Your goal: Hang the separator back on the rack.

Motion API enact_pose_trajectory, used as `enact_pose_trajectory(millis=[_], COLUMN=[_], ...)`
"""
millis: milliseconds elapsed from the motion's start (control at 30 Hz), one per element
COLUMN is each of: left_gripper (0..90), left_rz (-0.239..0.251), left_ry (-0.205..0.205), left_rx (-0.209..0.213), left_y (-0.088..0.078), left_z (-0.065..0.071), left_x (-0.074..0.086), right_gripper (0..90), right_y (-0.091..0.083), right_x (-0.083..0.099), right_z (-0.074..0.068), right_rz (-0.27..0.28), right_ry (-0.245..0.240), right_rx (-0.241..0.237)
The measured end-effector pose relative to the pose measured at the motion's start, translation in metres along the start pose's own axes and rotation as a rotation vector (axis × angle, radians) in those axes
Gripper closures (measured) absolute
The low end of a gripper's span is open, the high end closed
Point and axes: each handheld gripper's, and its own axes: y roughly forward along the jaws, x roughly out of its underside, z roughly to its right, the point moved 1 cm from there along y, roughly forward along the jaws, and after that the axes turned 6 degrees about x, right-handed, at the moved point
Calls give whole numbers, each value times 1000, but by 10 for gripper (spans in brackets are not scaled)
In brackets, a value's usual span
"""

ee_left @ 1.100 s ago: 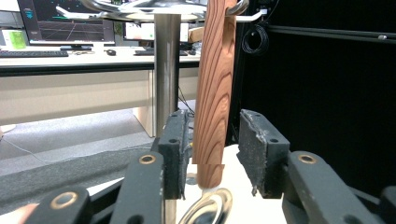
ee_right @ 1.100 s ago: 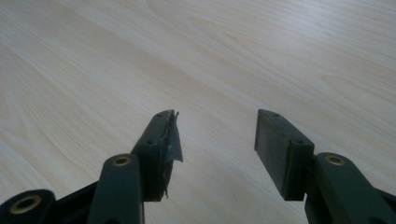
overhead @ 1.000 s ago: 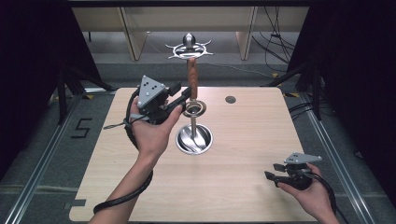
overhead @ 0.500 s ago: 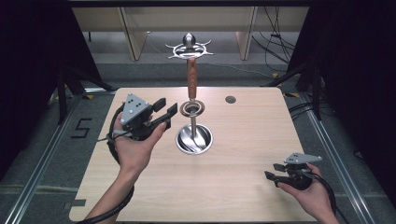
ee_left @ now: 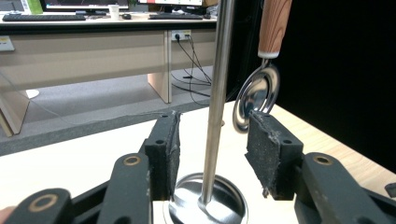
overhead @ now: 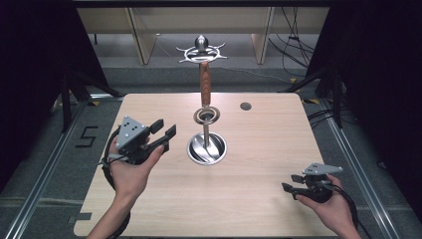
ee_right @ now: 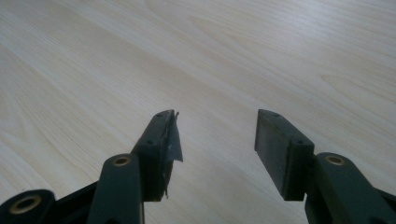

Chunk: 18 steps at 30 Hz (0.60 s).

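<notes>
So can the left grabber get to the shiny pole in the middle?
Probably yes. The left gripper is open, and in the left gripper view the steel pole stands just beyond its jaws, with bare table between. The hanging ladle sits off to one side.

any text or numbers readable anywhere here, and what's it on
"5": a dark mark that reads as this digit on the grey floor left of the table, high view.
A small label on the desk edge at the far left of the left gripper view is too small to read.
The grippers, stand and tabletop carry no legible text.
</notes>
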Motion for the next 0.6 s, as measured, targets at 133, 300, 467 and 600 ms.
enact_pose_trajectory(millis=[133,300,467,600], left_gripper=[527,525,521,519], left_rz=[-16,-27,-54,-76], left_ry=[-1,-3,-8,-15], left_rx=[-11,-25,-39,-45], left_y=[-3,-9,-14,-15], left_z=[-4,-10,-17,-21], left_x=[10,24,42,57], right_gripper=[489,489,488,488], right_y=[-1,-1,0,-1], right_x=[0,0,0,0], right_z=[1,0,0,-1], right_rz=[0,-1,-7,-13], right_ry=[-9,-6,0,11], right_rx=[8,6,-3,2])
